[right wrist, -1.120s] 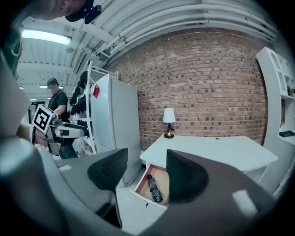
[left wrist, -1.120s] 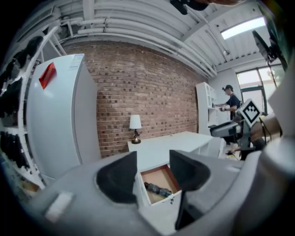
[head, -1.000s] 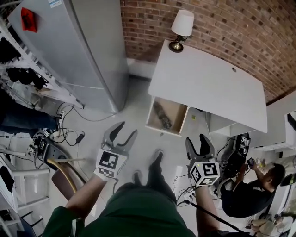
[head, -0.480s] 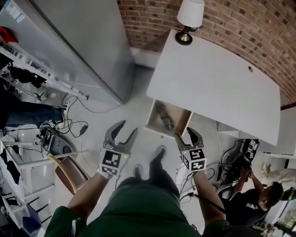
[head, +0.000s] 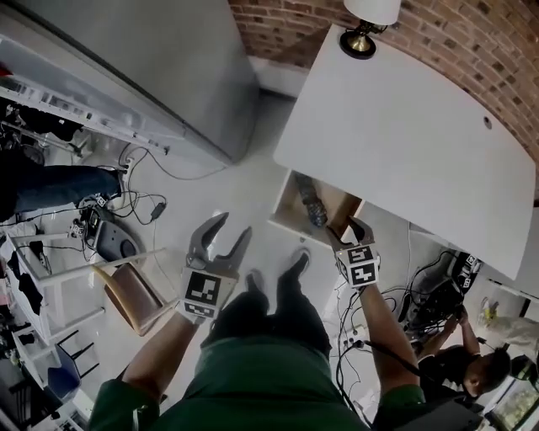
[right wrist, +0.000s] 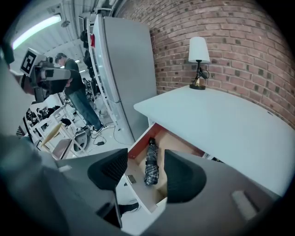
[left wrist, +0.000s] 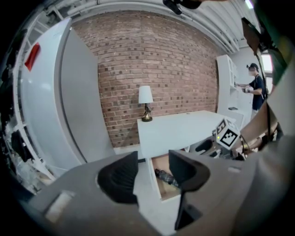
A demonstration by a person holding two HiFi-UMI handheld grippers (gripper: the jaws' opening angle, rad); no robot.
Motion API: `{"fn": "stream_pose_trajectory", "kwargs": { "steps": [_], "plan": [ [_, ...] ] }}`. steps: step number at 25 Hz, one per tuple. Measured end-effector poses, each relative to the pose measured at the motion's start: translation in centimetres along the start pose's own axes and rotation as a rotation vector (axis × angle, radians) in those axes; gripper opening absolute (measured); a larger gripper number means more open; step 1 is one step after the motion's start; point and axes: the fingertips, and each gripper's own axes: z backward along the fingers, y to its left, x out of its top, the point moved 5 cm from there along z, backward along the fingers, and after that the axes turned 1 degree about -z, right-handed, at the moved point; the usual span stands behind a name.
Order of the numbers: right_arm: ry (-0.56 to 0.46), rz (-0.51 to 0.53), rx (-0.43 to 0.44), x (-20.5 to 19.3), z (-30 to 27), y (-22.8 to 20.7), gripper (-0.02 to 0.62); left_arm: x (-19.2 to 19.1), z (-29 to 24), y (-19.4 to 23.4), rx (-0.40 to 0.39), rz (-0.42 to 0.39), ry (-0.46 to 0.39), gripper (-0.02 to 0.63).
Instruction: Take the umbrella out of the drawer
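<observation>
Two grippers are out in front of the person, and neither has hold of anything. The drawer (head: 285, 220) under the white desk (head: 404, 143) already stands pulled open, a little right of centre in the head view. That part of the job looks done, or was never needed.

The umbrella (head: 312, 204) lies folded on the wooden bottom of the drawer, a dark checked bundle set lengthwise, untouched as far as I can see. Nothing else shows in there with it except a small flat thing near the front, too small to name.

The right gripper (head: 348, 231) is the nearer one, hanging over the drawer's lower-right corner in the head view and tilted down toward it. In its own view the jaws stand apart with bare air between the ribbed pads (right wrist: 110, 171). The umbrella (right wrist: 151, 166) shows through the gap, lined up with it but well beyond the tips.

The left gripper (head: 232, 229) is over bare floor at centre-left of the head view, well apart from the drawer. Its jaws are wide and closing a little, with nothing between them. The open drawer and the umbrella (left wrist: 166, 177) show only in the distance past the tips.

By my reckoning the task has barely started. What remains is to reach down into the drawer, close on the umbrella, probably round its middle, and lift it clear of the drawer walls. The right gripper looks better placed for it. A lamp (head: 366, 25) sits at the far end of the desk, out of the way.
</observation>
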Motion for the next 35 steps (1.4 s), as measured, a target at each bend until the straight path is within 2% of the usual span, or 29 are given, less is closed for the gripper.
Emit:
{"fn": "stream_pose_trajectory", "kwargs": {
  "steps": [7, 17, 19, 24, 35],
  "plan": [
    [0.074, -0.074, -0.032, -3.0, -4.9, -1.6, 0.247, -4.0, -2.2, 3.0, -0.005, 0.04, 0.043, 0.207],
    [0.124, -0.198, -0.122, -7.1, -10.2, -2.8, 0.247, -9.4, -5.6, 6.1, -0.091, 0.068, 0.091, 0.207],
    [0.115, -0.208, -0.132, -7.2, -11.3, -3.1, 0.247, -10.2, -6.1, 6.8, -0.084, 0.095, 0.088, 0.207],
    [0.106, -0.214, -0.136, -7.2, -13.9, -3.4, 0.247, -12.3, -6.9, 8.0, -0.087, 0.104, 0.105, 0.207],
    [0.095, -0.187, -0.129, -7.7, -17.8, -4.1, 0.247, -14.5, -8.1, 9.0, -0.061, 0.135, 0.119, 0.207]
  ]
}}
